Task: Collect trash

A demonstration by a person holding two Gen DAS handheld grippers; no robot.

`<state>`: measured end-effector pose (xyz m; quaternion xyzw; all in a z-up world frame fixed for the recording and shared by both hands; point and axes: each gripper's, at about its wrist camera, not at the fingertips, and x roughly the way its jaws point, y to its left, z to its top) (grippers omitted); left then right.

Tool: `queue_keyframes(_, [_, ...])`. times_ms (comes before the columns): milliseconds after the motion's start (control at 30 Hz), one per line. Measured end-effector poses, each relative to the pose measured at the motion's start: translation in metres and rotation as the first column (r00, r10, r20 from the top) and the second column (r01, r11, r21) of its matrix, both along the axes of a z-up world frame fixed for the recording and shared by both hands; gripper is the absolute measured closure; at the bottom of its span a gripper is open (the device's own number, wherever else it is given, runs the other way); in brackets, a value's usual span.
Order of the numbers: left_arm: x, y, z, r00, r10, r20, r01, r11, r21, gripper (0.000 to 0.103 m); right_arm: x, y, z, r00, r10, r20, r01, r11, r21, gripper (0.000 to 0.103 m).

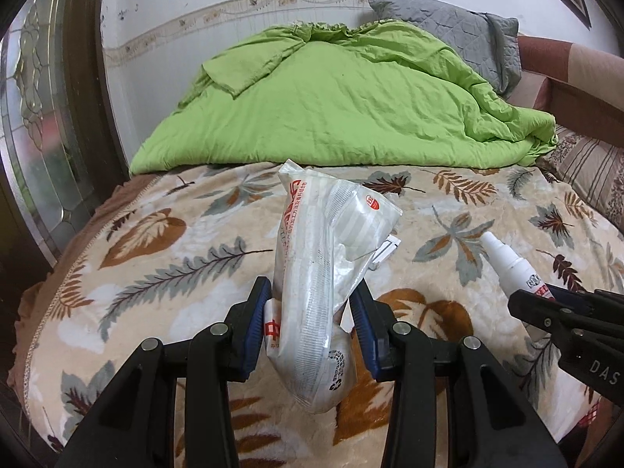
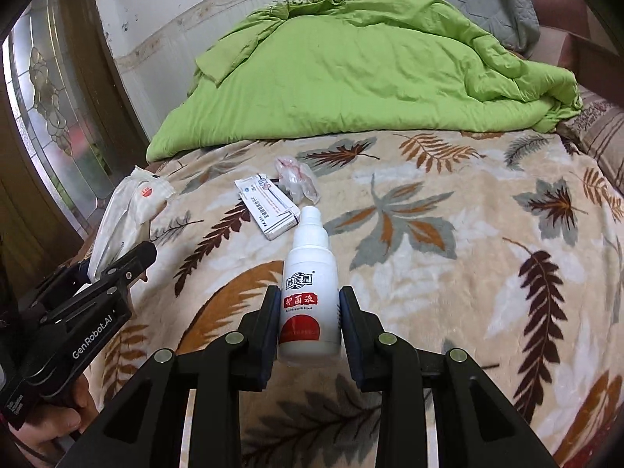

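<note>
Left gripper (image 1: pixel 310 312): fingers clenched on a crumpled white plastic bag (image 1: pixel 323 273), held up off the bed (image 1: pixel 156 253). Right gripper (image 2: pixel 310 312): fingers clamped on a white spray bottle (image 2: pixel 310 292) with a red label, nozzle pointing away toward the green quilt (image 2: pixel 351 70); bottle is also clear of the bed. On the leaf-print blanket, mid-bed and nearer the quilt end: a small white box (image 2: pixel 269 206) lying flat, with a crumpled clear wrapper (image 2: pixel 296 179) just beyond it, touching or nearly so. A grey pillow (image 1: pixel 448 27) sits behind the quilt at the far end.
</note>
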<state>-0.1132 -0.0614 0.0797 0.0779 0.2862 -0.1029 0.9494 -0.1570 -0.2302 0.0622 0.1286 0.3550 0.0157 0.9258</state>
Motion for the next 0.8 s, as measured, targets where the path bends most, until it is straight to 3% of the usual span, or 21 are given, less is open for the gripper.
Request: queue_keyframes(800, [0.0022,0.0015,-0.0019,1.0,0.018,0.003,-0.018,1.0,0.018,0.063,-0.0096,-0.0023,0.0028,1.0,-0.007,0.021,0.007,1.0,0.005,0.071])
